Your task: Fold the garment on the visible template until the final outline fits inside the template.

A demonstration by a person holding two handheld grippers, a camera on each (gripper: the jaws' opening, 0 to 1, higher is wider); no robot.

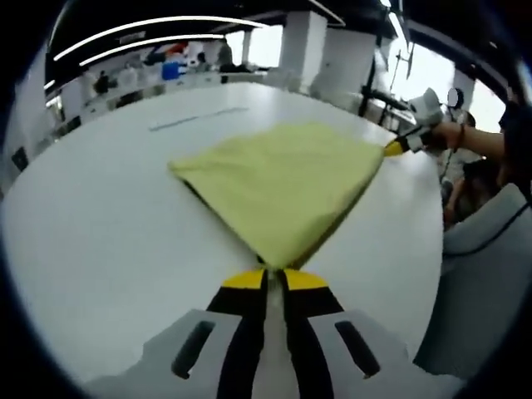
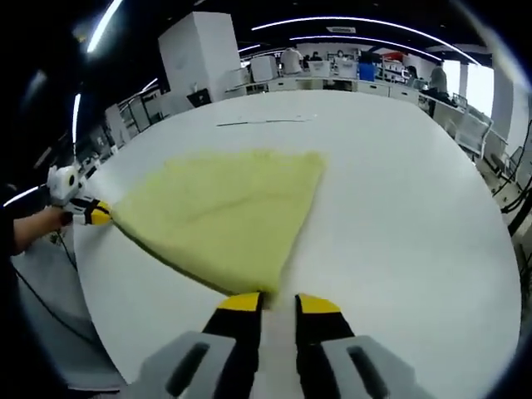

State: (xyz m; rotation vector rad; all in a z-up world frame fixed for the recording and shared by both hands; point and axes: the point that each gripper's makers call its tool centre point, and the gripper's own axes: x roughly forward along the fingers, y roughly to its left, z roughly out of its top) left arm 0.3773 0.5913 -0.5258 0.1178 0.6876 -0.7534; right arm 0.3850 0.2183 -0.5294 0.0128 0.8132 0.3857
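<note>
Two hand-held grippers — one yellow cloth

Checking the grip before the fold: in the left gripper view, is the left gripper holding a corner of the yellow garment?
Yes, the left gripper is closed on a corner of the yellow garment.

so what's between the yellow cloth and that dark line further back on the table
Nothing: bare white table separates the yellow cloth from the dark line, seen in the right gripper view.
</note>
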